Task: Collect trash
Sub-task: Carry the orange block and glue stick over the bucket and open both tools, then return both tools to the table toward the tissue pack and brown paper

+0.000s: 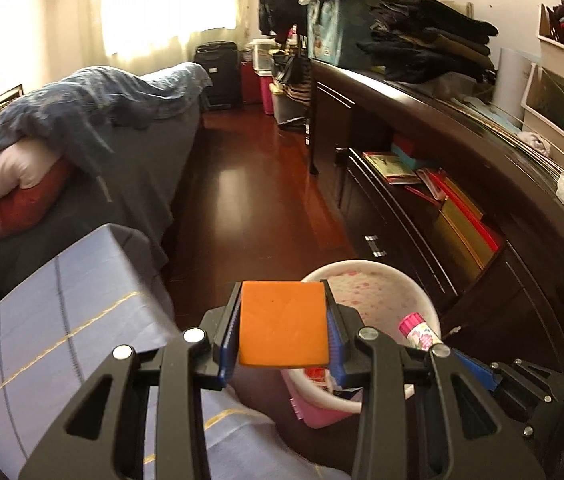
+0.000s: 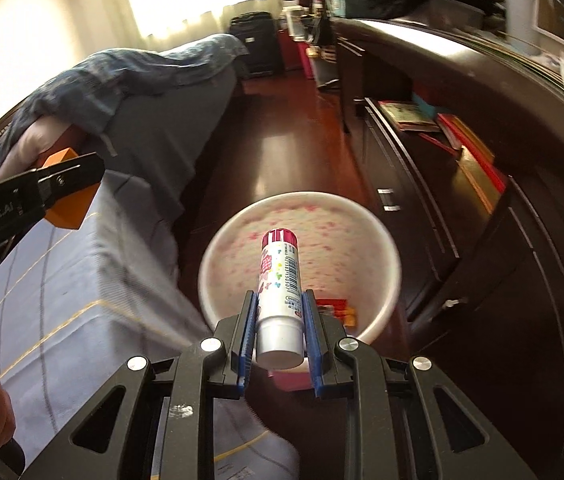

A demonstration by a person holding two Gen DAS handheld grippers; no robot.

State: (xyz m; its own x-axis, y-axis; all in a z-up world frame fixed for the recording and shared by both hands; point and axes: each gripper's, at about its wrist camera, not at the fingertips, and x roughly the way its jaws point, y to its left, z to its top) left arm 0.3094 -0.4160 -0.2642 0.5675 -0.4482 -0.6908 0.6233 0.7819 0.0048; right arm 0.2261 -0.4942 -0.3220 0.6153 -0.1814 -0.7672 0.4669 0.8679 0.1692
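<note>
Our left tongs [image 1: 284, 326] pinch an orange block [image 1: 283, 325] flat between the blue pads, held over the near rim of the white bin [image 1: 428, 304]. Our right tongs [image 2: 279, 330] clamp a white tube with a pink cap [image 2: 279, 280] (pink cap pointing away from us) above the bin's mouth; red wrappers [image 2: 338, 310] lie inside. The bin stands on the wooden floor [image 1: 253, 184] between the bed [image 1: 81, 292] and the dark dresser [image 1: 462, 216].
</note>
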